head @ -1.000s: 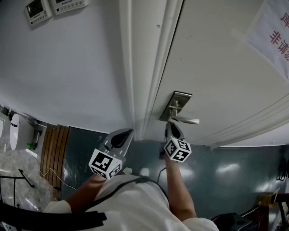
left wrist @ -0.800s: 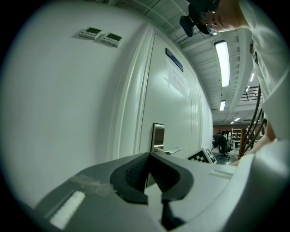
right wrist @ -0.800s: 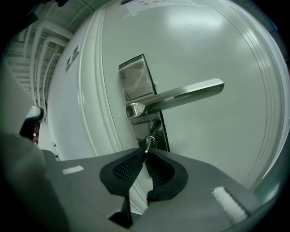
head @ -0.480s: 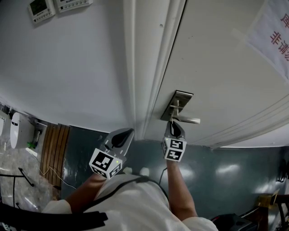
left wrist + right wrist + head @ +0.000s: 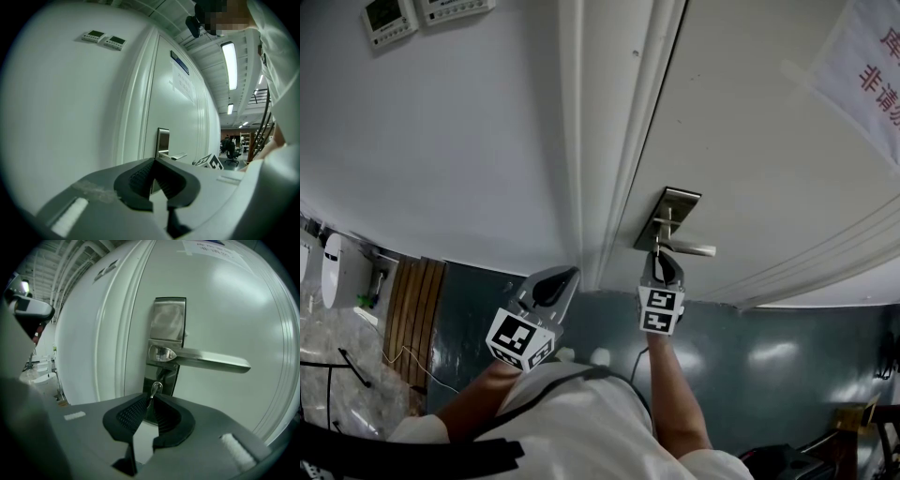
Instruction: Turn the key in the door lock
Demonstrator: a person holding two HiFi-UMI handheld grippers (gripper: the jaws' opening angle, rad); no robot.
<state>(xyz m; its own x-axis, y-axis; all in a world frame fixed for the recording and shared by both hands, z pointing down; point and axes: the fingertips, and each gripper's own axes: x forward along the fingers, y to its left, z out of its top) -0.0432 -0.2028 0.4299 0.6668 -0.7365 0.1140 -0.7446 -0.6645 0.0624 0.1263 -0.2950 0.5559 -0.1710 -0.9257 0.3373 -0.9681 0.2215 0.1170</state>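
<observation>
Key (image 5: 155,389) sits in the door lock (image 5: 162,377) below the lever handle (image 5: 206,360), pinched between my right gripper (image 5: 151,400) pads as its jaws are opening, while the left gripper (image 5: 153,161) stays out of it, closed on nothing; I judge release under way, calling next for a straight withdrawal.

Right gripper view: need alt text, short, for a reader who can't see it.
A small key sticks out of a metal lock plate just below a silver door handle. The right gripper has its jaw tips on the key, and they are starting to open. The handle points right across a white door.
</observation>
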